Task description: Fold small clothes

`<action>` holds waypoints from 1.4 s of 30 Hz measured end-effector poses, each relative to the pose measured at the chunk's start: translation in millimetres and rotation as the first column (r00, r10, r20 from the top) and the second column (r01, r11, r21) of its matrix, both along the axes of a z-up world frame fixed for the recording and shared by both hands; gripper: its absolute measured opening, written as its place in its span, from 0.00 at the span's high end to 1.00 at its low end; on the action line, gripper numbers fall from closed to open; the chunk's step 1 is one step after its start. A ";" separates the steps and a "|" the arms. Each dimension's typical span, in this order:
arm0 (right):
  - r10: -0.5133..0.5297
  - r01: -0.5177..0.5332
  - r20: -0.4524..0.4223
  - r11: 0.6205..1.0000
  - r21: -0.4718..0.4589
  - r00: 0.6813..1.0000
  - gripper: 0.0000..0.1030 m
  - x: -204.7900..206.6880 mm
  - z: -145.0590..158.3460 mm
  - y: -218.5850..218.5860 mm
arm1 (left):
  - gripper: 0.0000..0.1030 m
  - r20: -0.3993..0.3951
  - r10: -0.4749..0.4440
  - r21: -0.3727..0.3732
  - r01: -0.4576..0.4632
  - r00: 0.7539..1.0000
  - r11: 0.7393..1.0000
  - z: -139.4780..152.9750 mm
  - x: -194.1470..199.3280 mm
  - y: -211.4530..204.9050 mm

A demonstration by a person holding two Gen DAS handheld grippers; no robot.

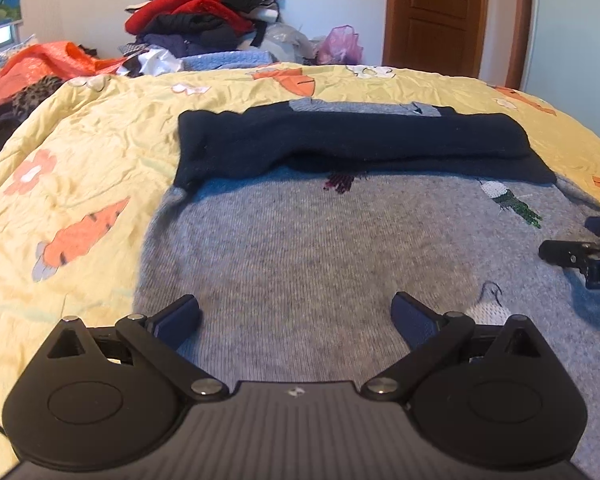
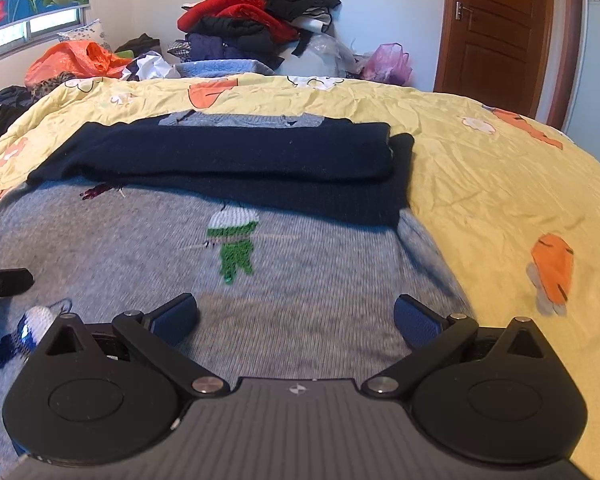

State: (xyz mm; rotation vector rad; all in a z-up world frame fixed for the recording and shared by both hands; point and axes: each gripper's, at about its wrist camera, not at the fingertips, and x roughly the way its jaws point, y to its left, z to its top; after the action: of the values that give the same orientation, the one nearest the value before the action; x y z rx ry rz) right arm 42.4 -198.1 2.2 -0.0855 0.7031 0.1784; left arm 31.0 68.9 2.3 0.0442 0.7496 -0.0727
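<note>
My left gripper (image 1: 296, 320) and right gripper (image 2: 296, 320) are both hanging with jaws spread wide and nothing between them, just above the grey sweater (image 1: 300, 248). The sweater is lying flat on the yellow bedspread (image 1: 100, 128), its navy sleeves (image 1: 352, 140) resting folded across its upper part.

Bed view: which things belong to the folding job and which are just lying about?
Job: grey sweater with navy sleeves folded across it; left claw and right claw, both open.
Lying about: clothes pile, orange bag, pink bag.
</note>
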 end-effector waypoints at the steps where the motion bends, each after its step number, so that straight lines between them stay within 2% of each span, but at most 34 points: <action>1: -0.001 0.001 -0.001 1.000 0.002 1.000 0.00 -4.4 0.0 -0.5 | 0.00 -0.001 -0.002 0.001 0.002 1.000 1.000 0.3 -5.0 -0.7; 7: 0.027 -0.027 0.006 0.999 -0.017 1.000 0.00 -33.1 0.0 -2.2 | 0.00 0.016 -0.027 -0.008 0.027 1.000 1.000 -0.6 -33.7 2.5; 11: 0.033 -0.033 0.008 0.999 -0.001 0.999 0.00 -45.8 -0.4 -5.9 | 0.00 0.024 -0.019 -0.031 0.020 1.000 0.999 -1.0 -37.5 6.2; 16: 0.027 -0.027 0.010 1.000 -0.001 1.000 0.00 -39.9 -0.9 -3.3 | 0.00 0.021 -0.005 -0.006 0.005 1.000 1.000 -1.7 -33.8 0.0; 42: 0.020 -0.020 0.012 1.000 0.007 1.000 0.00 -37.4 -1.6 -2.0 | 0.00 0.019 -0.007 -0.012 0.008 1.000 1.000 -2.9 -32.4 1.6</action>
State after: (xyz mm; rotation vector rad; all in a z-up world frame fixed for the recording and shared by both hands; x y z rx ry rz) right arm 5.1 -200.1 0.6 -0.0865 0.6903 0.1992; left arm -1.4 70.4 -0.6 0.0363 0.7298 -0.0837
